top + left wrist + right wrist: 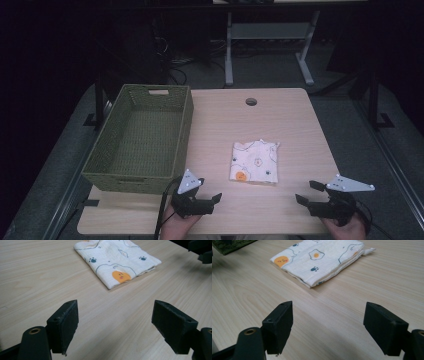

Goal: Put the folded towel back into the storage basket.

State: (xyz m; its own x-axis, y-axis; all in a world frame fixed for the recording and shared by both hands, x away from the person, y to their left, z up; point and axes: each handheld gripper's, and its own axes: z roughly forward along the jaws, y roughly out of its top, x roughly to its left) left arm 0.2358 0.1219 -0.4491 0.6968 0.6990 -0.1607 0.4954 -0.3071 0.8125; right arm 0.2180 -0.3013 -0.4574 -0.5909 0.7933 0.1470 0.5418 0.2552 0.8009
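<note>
A folded cloth [254,162], white with a printed pattern of fried eggs, paw marks and an orange face, lies flat near the middle of the table [295,115], apart from everything else. It is squared up with its layered edges stacked, which leaves a firm edge for a pinch; the left gripper view shows those layers at the near corner. The left gripper [210,199] sits low at the near edge of the table, just in front of the basket [131,172], its jaws spread wide with nothing between them, aimed across toward the cloth. The right gripper [309,192] is held at the near right, well apart from the cloth, jaws likewise wide open and empty, facing inward. The two flank the cloth from either side, a stance suited to taking it from both ends. The green woven basket stands at the left of the table, open side up and seemingly empty, though its near inner wall is hidden; it is the likely destination. Neither gripper touches the cloth
</note>
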